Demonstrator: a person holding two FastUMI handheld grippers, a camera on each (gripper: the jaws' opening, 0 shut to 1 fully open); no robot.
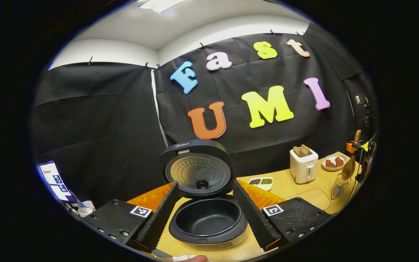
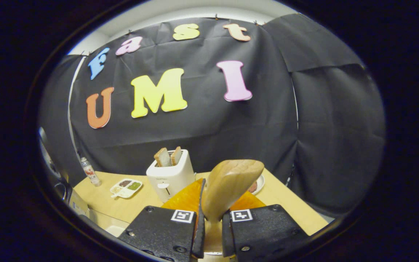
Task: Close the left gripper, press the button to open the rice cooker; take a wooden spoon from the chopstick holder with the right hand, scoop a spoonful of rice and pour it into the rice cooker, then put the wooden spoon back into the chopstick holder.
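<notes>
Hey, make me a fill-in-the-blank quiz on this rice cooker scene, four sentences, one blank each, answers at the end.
1. The rice cooker's lid stands ____.
2. The cooker's inner pot holds ____ rice.
3. The right gripper is shut on the wooden ____.
4. Two slices of bread stick up from the ____ on the table.

Missing words: open; no; spoon; toaster
</notes>
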